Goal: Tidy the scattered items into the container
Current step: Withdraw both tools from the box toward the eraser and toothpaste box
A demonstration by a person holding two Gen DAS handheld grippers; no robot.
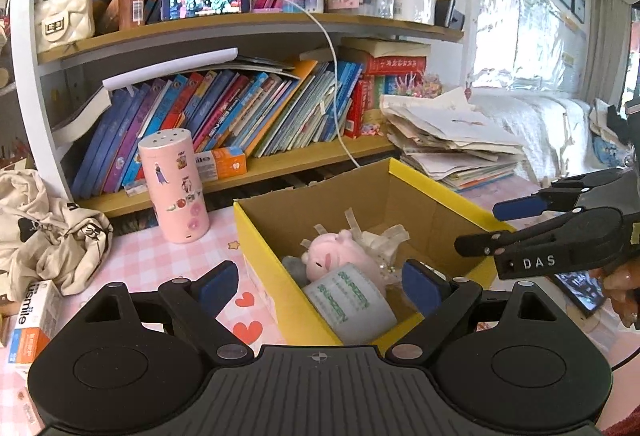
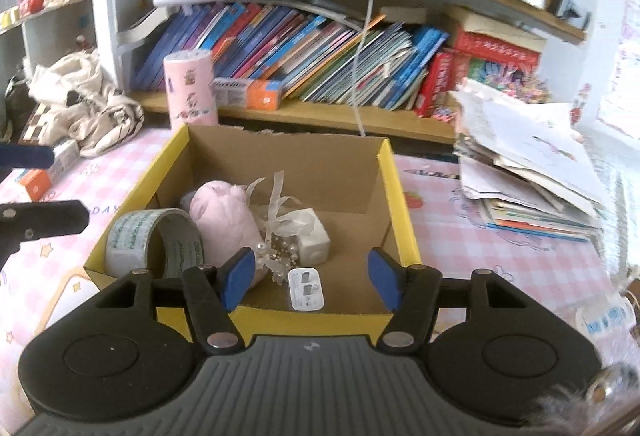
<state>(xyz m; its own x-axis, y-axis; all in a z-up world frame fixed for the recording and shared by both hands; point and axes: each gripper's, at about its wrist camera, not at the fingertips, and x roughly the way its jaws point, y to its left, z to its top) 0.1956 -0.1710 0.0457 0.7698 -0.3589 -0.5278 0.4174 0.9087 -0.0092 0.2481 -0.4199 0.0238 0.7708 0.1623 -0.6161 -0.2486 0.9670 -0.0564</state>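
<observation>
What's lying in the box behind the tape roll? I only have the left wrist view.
Observer: A small white charger plug lies flat on the floor of the box, by the wall nearest the right claw.
Operator: Right claw holding anything?
Observer: No. Its pads stand apart over the box with nothing between them.
Operator: Any room in there?
Observer: Yes. The right half of the box floor is bare cardboard.
</observation>
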